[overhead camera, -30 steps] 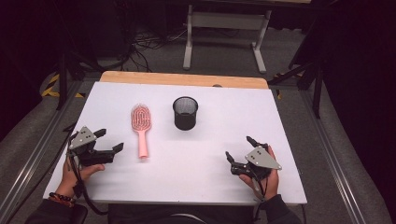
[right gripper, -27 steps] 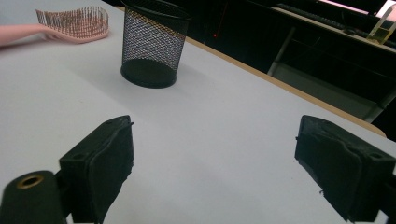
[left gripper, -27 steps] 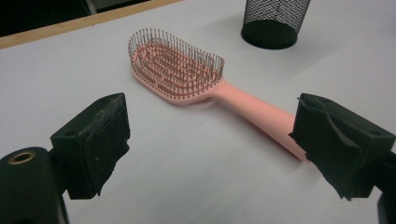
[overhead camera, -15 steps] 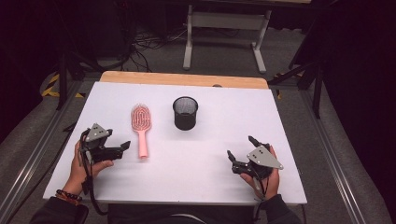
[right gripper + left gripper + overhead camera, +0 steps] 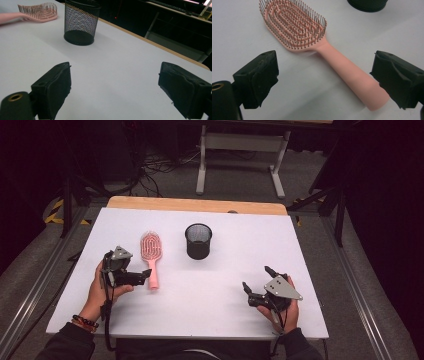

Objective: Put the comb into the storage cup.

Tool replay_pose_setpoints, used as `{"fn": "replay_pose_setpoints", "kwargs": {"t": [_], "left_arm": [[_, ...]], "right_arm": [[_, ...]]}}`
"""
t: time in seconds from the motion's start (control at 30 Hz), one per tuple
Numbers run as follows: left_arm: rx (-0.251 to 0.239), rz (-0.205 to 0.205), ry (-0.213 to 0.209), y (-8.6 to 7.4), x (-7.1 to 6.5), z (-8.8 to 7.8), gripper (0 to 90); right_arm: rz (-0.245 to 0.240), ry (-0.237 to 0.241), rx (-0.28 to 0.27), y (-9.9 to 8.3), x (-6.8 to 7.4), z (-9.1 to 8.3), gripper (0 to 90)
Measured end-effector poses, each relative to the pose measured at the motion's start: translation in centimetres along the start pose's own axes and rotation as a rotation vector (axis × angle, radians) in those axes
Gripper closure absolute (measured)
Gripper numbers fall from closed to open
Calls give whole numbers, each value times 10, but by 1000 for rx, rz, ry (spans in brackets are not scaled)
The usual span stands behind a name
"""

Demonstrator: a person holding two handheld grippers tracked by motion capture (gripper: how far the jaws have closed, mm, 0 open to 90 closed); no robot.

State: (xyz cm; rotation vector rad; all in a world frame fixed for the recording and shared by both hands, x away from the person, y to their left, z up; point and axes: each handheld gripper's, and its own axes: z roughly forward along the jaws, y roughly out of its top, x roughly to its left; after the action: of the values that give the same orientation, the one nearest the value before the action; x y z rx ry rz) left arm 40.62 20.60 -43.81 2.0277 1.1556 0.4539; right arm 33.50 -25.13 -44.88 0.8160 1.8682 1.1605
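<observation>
Since the earlier frames the left gripper [image 5: 141, 278] has slid across the worktop [image 5: 210, 290] toward the pink hairbrush [image 5: 152, 257], and its jaws have just been opening; the right gripper [image 5: 256, 285] has kept its place near the front right edge.

From the left gripper view, the hairbrush [image 5: 317, 42] lies flat on the white worktop, bristles up, running aslant between the two black jaws. Its oval head sits ahead of the jaws, toward the one on the left of that view, and its handle reaches back toward the other. The butt of the handle lies just beside that jaw's pad; whether they touch I cannot tell. The jaw on the left of the view stands well apart from the brush, with bare worktop between. So the jaws stand wide apart, with the handle's end between them, and nothing is clamped.

Farther ahead of the left gripper's jaws stands a black mesh cup [image 5: 198, 240], upright, apart from the brush head.

From the right gripper view, its jaws are also spread wide with bare worktop between them. The mesh cup [image 5: 80, 22] stands well ahead of them, toward the jaw on the left of that view, and the brush head [image 5: 40, 11] lies beyond it.
</observation>
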Motion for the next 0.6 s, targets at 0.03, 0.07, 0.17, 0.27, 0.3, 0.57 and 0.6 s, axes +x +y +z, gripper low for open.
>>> {"fn": "replay_pose_setpoints", "kwargs": {"t": [0.03, 0.07, 0.17, 0.27, 0.3, 0.57, 0.6], "left_arm": [[10, 3, -1, 2, -1, 2, 83], [16, -2, -12, 4, -2, 3, 83], [37, -16, -10, 9, -3, 8, 86], [58, -36, -9, 13, -3, 12, 89], [62, -42, -5, 15, -2, 14, 89], [95, -68, -5, 22, -3, 25, 98], [94, -70, -6, 22, -3, 26, 101]], "right_arm": [[2, 4, 0, 0, 0, 0, 118], [5, 8, 0, 0, 0, 1, 118], [5, 14, 2, -1, 0, 1, 118], [0, 13, 10, -1, 0, 2, 118], [-1, 14, 10, -1, 0, 2, 118], [2, 13, 21, -2, -1, 2, 118], [2, 14, 22, -2, -1, 2, 118]]}}
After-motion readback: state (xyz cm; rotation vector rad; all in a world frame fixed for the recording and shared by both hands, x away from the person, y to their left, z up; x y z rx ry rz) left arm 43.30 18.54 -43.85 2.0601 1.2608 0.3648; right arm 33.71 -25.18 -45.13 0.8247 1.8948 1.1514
